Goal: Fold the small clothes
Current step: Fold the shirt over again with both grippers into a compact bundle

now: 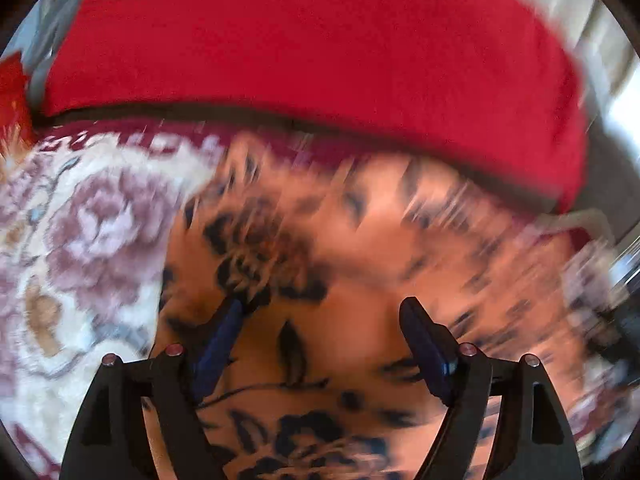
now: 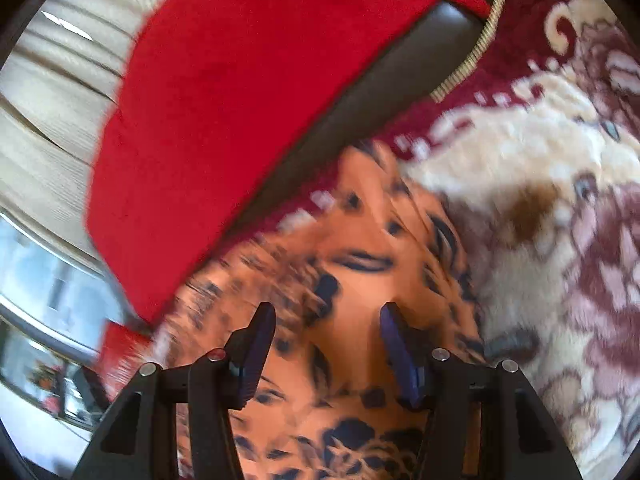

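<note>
An orange garment with a dark floral print (image 1: 320, 280) lies spread on a patterned rug and fills the lower half of both views, blurred by motion. In the left wrist view my left gripper (image 1: 322, 312) hangs over it with its blue-padded jaws wide apart and nothing pinched between them. The same orange garment (image 2: 360, 248) lies under my right gripper (image 2: 328, 320), whose jaws stand apart with only flat cloth below them. Neither gripper grips the fabric.
A large red cushion (image 1: 320, 48) lies just beyond the garment, also seen as the red cushion (image 2: 240, 100) in the right wrist view. The cream and maroon floral rug (image 1: 80, 240) extends to the left; the rug (image 2: 560, 200) runs on to the right. Pale curtains (image 2: 48, 100) stand behind.
</note>
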`<action>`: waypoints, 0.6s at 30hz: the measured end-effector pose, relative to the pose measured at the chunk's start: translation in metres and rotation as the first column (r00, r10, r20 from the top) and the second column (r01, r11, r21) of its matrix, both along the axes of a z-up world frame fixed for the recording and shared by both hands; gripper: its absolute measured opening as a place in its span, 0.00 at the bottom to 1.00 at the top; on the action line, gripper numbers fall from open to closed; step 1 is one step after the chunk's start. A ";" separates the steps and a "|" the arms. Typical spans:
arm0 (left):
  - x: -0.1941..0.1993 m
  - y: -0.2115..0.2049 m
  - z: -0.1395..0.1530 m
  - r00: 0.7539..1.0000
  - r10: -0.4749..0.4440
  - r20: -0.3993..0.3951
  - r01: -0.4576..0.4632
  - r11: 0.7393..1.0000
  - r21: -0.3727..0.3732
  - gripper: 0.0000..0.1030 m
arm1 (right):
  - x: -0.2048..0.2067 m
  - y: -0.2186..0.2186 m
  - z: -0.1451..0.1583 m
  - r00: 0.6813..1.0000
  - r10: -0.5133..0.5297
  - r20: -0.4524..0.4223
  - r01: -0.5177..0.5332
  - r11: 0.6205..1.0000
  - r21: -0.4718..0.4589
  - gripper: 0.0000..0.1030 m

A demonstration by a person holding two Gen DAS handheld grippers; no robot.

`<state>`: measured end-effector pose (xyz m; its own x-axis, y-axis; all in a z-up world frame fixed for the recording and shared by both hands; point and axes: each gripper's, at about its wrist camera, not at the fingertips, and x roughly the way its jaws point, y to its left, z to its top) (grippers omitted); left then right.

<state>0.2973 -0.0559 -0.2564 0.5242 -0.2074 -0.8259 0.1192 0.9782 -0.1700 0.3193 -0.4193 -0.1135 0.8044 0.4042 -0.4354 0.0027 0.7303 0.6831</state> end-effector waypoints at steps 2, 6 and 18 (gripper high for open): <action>-0.004 -0.006 -0.002 1.000 -0.001 0.025 0.000 0.999 0.040 0.79 | 0.002 0.000 -0.006 1.000 -0.005 -0.003 0.005 1.000 -0.003 0.56; -0.013 -0.011 0.017 0.996 -0.020 0.088 0.024 0.999 -0.038 0.79 | -0.011 -0.002 0.007 0.997 -0.002 0.076 0.001 1.000 0.012 0.57; -0.009 -0.059 0.003 0.995 -0.090 0.052 0.091 0.996 -0.019 0.87 | 0.018 0.051 0.000 0.992 0.123 0.029 -0.122 0.991 -0.046 0.56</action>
<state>0.2888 -0.1153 -0.2533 0.5435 -0.2732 -0.7937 0.2163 0.9592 -0.1821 0.3377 -0.3684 -0.1137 0.7637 0.4814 -0.4300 -0.1098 0.7534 0.6484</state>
